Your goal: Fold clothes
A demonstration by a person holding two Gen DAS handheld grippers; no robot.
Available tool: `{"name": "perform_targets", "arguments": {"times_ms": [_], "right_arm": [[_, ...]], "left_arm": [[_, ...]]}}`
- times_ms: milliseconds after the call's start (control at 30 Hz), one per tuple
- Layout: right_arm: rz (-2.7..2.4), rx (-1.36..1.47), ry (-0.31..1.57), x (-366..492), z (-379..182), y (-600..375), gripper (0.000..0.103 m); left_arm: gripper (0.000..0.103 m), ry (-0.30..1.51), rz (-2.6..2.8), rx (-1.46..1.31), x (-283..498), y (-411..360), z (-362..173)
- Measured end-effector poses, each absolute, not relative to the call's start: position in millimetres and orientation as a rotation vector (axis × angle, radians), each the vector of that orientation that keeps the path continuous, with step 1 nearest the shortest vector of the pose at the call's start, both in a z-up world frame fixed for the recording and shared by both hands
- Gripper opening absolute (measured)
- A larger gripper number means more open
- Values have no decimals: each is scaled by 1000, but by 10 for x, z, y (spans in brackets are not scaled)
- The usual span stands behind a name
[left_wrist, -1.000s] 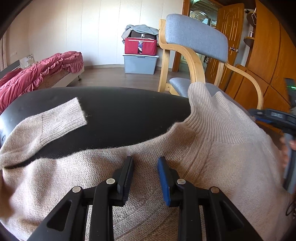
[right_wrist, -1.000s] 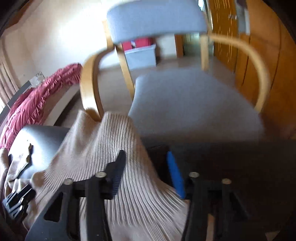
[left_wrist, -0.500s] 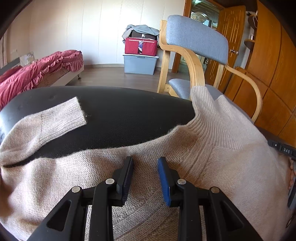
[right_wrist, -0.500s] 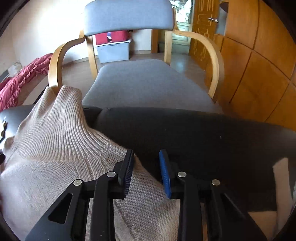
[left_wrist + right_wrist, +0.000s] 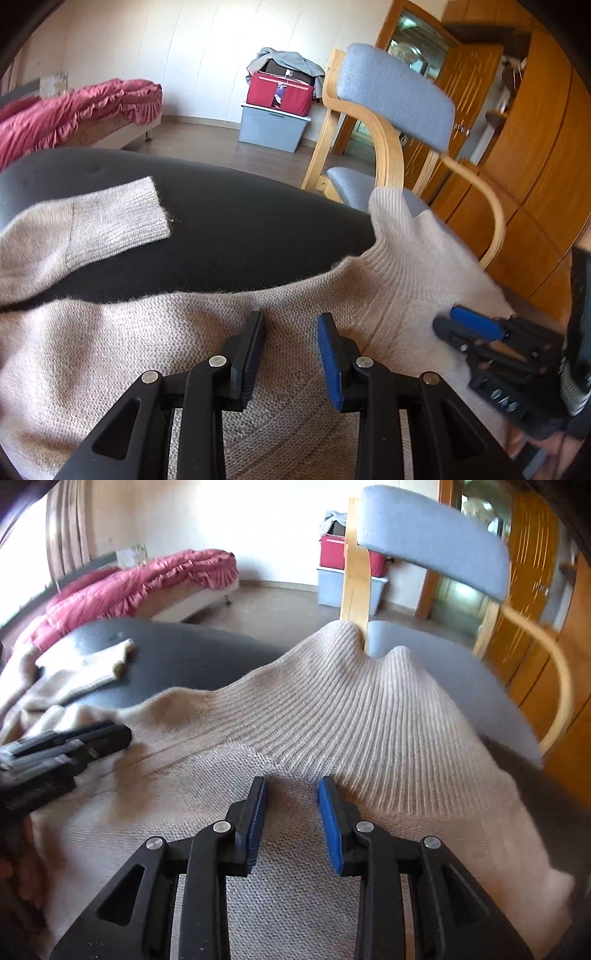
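Note:
A beige knitted sweater (image 5: 147, 332) lies spread over a dark round table (image 5: 240, 236). Its ribbed collar (image 5: 395, 236) reaches the table's far edge, and one sleeve with a ribbed cuff (image 5: 118, 221) lies at the far left. My left gripper (image 5: 290, 332) stands open just over the sweater's body with nothing between its fingers. My right gripper (image 5: 291, 797) is open as well, low over the sweater (image 5: 332, 720) below the collar. Each gripper shows in the other's view: the right gripper (image 5: 469, 325) at the right, the left gripper (image 5: 74, 738) at the left.
A wooden armchair with grey cushions (image 5: 391, 96) stands right behind the table. Wooden wardrobe doors (image 5: 535, 147) fill the right side. A bed with a red cover (image 5: 74, 110) is at the far left. A red bag on a grey box (image 5: 277, 110) sits by the back wall.
The right gripper has swung left from the bare table edge onto the sweater below the collar, and it now shows in the left wrist view. The left gripper has barely moved.

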State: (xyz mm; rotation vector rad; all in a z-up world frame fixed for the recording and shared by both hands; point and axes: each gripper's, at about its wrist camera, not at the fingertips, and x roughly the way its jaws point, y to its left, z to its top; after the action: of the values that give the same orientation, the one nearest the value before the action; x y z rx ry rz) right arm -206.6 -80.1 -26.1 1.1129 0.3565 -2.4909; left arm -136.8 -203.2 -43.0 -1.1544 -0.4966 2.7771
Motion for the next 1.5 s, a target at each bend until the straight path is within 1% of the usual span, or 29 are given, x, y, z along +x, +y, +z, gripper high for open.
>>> {"name": "perform_targets", "arguments": {"times_ms": [67,100,133,167,233,333,400,467,567,700,800,900,933,1000,1133,1167,1200,1233,1333,1500], "right_arm": [[-2523,1092,411,-2068,-290,-823,32],[-2523,1091,409,-2097,-283,-813,33],[-2522,1091,402,-2123,-278,-801,34],[-2516,1095,370,-2130,-282,-779,35],[-2503,1103,312,-2142,-290,-739,36],[-2500,1104,302,-2135,-301,-737,36],[-2498,1104,296,-2130,-307,-735,36],[-2493,1106,282,-2143,-315,-739,36],[-2479,1108,240,-2156,-309,-681,37],[-2462,1109,195,-2167,-297,-607,37],[-2452,1110,167,-2175,-295,-579,37],[-2447,1111,154,-2179,-299,-568,37],[-2446,1111,150,-2180,-300,-565,38],[-2443,1111,142,-2177,-298,-556,38],[-2438,1112,128,-2197,-300,-549,38],[-2437,1112,125,-2200,-300,-546,38],[-2436,1112,123,-2203,-301,-543,38],[-2435,1111,119,-2207,-302,-537,39],[-2429,1111,108,-2201,-303,-506,39],[-2426,1111,102,-2189,-304,-468,39]], "left_arm": [[29,-584,2796,-1142,-1305,-2146,-396],[29,-614,2807,-1146,-1279,-2202,-374],[29,-621,2813,-1157,-1260,-2261,-345],[29,-584,2826,-1167,-1251,-2319,-297],[29,-435,2888,-1182,-1248,-2438,-183],[29,-102,3037,-1194,-1269,-2646,-11],[29,78,3053,-1228,-1331,-2792,9],[29,213,2994,-1305,-1425,-2911,-54],[29,296,2912,-1396,-1518,-2976,-196],[29,239,2782,-1388,-1552,-2920,-293],[30,233,2707,-1374,-1589,-2830,-288],[31,372,2741,-1417,-1702,-2763,-308],[32,397,2746,-1429,-1748,-2756,-305],[42,417,2764,-1439,-1814,-2767,-309],[44,308,2807,-1369,-1791,-2889,-356],[33,288,2806,-1357,-1774,-2901,-356],[12,273,2814,-1358,-1769,-2910,-346],[5,262,2829,-1366,-1770,-2917,-331],[4,170,2860,-1323,-1727,-2995,-191],[4,9,3003,-1131,-1463,-3482,259]]}}
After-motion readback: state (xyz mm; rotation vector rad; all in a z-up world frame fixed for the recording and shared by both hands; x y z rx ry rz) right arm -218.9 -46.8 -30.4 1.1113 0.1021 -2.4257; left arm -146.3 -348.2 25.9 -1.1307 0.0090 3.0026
